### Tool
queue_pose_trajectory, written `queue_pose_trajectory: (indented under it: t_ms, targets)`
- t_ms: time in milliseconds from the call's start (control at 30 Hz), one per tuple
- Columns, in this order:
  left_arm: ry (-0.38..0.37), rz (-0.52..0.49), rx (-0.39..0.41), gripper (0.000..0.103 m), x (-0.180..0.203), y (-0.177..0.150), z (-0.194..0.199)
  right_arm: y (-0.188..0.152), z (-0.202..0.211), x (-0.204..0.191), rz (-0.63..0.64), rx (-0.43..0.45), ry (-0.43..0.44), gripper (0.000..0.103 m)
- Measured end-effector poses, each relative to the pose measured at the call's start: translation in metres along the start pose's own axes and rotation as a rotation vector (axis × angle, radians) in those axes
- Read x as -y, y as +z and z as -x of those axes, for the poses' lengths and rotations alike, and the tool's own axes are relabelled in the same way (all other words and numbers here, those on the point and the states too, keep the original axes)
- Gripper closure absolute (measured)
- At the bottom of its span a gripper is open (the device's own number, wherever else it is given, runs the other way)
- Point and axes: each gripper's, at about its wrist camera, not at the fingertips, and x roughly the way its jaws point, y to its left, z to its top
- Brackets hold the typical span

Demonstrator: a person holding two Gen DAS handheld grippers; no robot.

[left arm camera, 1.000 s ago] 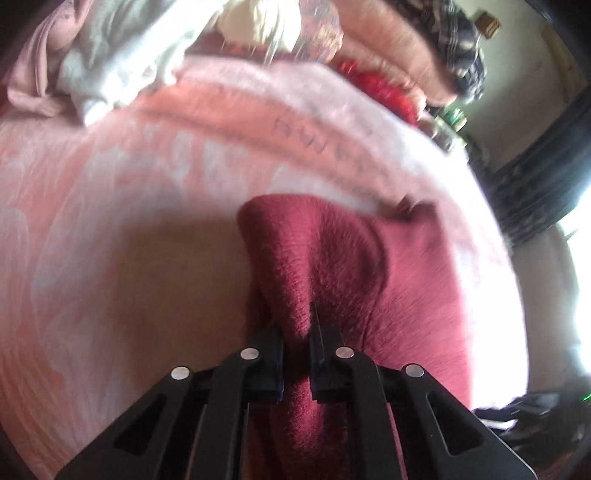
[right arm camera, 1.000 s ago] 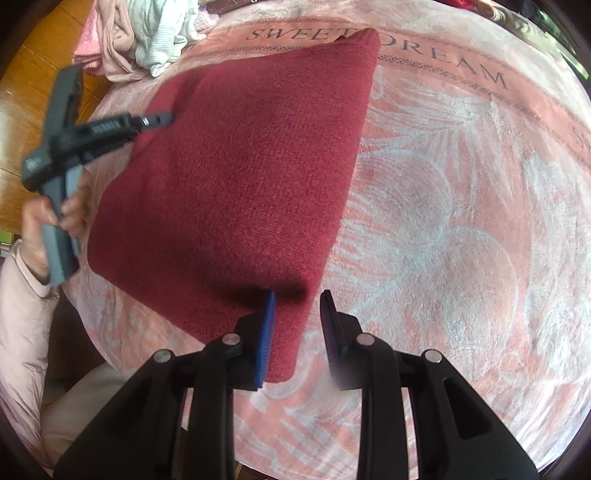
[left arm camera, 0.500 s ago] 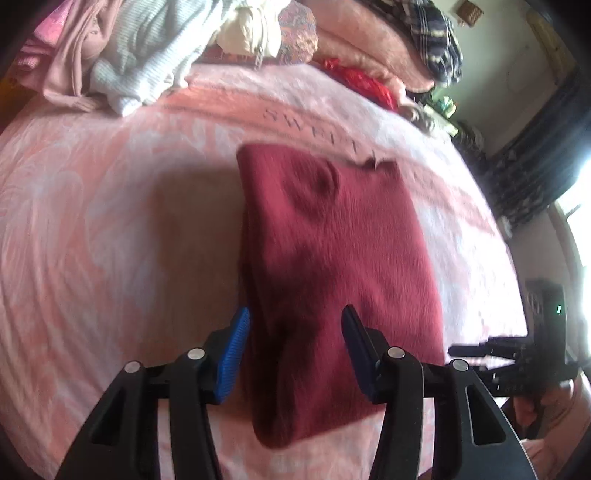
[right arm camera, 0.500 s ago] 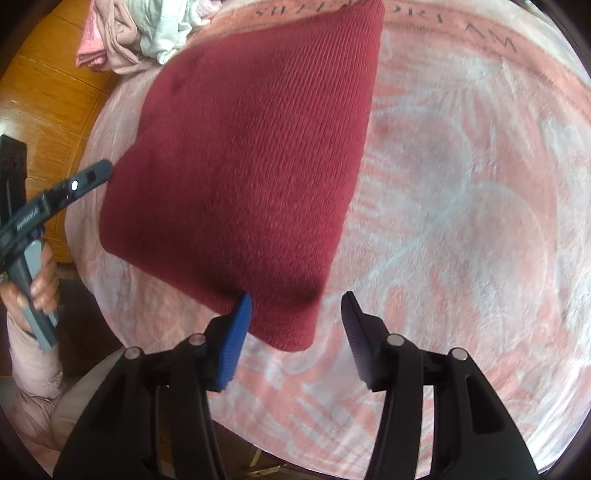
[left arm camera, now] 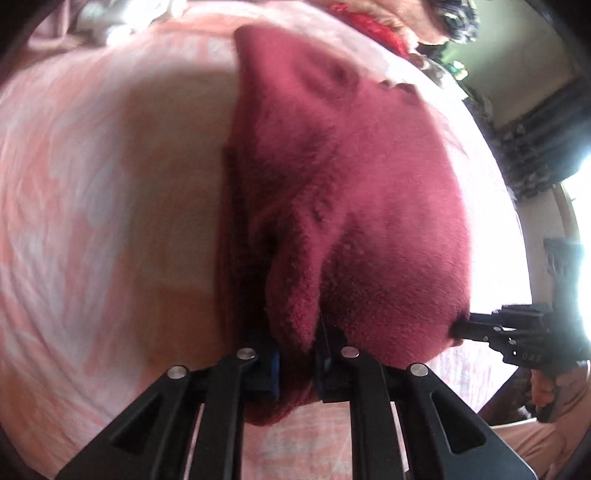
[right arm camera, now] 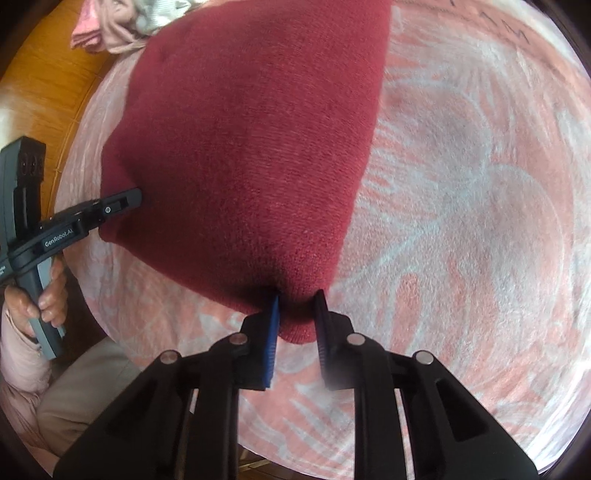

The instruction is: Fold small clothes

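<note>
A dark red knitted garment (right arm camera: 251,147) lies folded on a pink and white patterned blanket (right arm camera: 461,221). The right gripper (right arm camera: 296,306) is closing its jaws on the garment's near right corner, cloth pinched between them. The left gripper (left arm camera: 297,354) is closing its jaws on the near left corner, bunching a fold. A heap of pale clothes (right arm camera: 118,26) lies at the far left.
</note>
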Motion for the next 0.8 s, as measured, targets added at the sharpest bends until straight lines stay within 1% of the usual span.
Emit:
queue_pose_trajectory:
  t_ms: [33, 67, 100, 133, 167, 200, 233, 267, 300, 333, 367, 400, 433, 500, 600, 667, 733, 767, 800]
  targets:
    - [-0.012, 0.001, 0.009, 0.082, 0.001, 0.001, 0.005, 0.0, 0.005, -0.003, 0.015, 0.009, -0.003, 0.078]
    - [-0.027, 0.003, 0.01, 0.063, 0.002, 0.001, 0.009, 0.001, 0.015, -0.005, 0.023, 0.031, 0.001, 0.077]
    - [-0.045, 0.017, 0.02, 0.049, 0.001, 0.004, 0.019, 0.002, 0.023, -0.006, 0.028, 0.055, 0.007, 0.075]
    - [-0.061, 0.032, 0.054, 0.03, 0.0, 0.007, 0.028, 0.004, 0.031, -0.007, 0.03, 0.081, 0.009, 0.066]
    - [-0.074, 0.042, 0.094, 0.021, 0.0, 0.009, 0.037, 0.007, 0.04, -0.005, 0.026, 0.112, 0.008, 0.061]
    - [-0.084, 0.047, 0.121, 0.013, 0.0, 0.017, 0.045, 0.013, 0.051, -0.004, 0.016, 0.153, 0.011, 0.054]
    - [-0.084, 0.048, 0.122, 0.011, -0.001, 0.023, 0.046, 0.018, 0.057, -0.003, 0.006, 0.176, 0.013, 0.053]
    - [-0.077, 0.05, 0.123, 0.01, -0.003, 0.034, 0.047, 0.025, 0.062, -0.001, -0.005, 0.195, 0.016, 0.053]
    - [-0.074, 0.051, 0.126, 0.01, -0.004, 0.04, 0.046, 0.034, 0.066, 0.002, -0.024, 0.215, 0.029, 0.05]
    - [-0.077, 0.052, 0.123, 0.01, -0.006, 0.048, 0.043, 0.044, 0.067, 0.006, -0.04, 0.222, 0.05, 0.043]
    - [-0.09, 0.057, 0.096, 0.01, -0.011, 0.058, 0.035, 0.053, 0.064, 0.009, -0.053, 0.22, 0.072, 0.041]
    - [-0.112, 0.063, 0.068, 0.01, -0.015, 0.062, 0.027, 0.06, 0.06, 0.012, -0.062, 0.217, 0.083, 0.039]
    - [-0.143, 0.07, 0.035, 0.01, -0.019, 0.067, 0.019, 0.065, 0.053, 0.014, -0.065, 0.221, 0.079, 0.039]
    - [-0.182, 0.097, -0.008, 0.01, -0.029, 0.073, 0.003, 0.074, 0.046, 0.023, -0.069, 0.21, 0.079, 0.037]
    - [-0.171, 0.104, -0.015, 0.01, -0.04, 0.08, -0.011, 0.084, 0.029, 0.042, -0.109, 0.176, 0.135, 0.036]
    - [-0.183, 0.102, -0.016, 0.01, -0.045, 0.081, -0.017, 0.087, 0.018, 0.05, -0.134, 0.156, 0.157, 0.035]
    - [-0.214, 0.113, -0.021, 0.01, -0.046, 0.079, -0.026, 0.091, 0.01, 0.058, -0.152, 0.139, 0.193, 0.032]
    - [-0.214, 0.111, -0.022, 0.01, -0.043, 0.079, -0.029, 0.094, 0.006, 0.06, -0.157, 0.135, 0.206, 0.032]
    - [-0.204, 0.099, -0.024, 0.007, -0.04, 0.08, -0.032, 0.095, 0.005, 0.06, -0.155, 0.135, 0.21, 0.032]
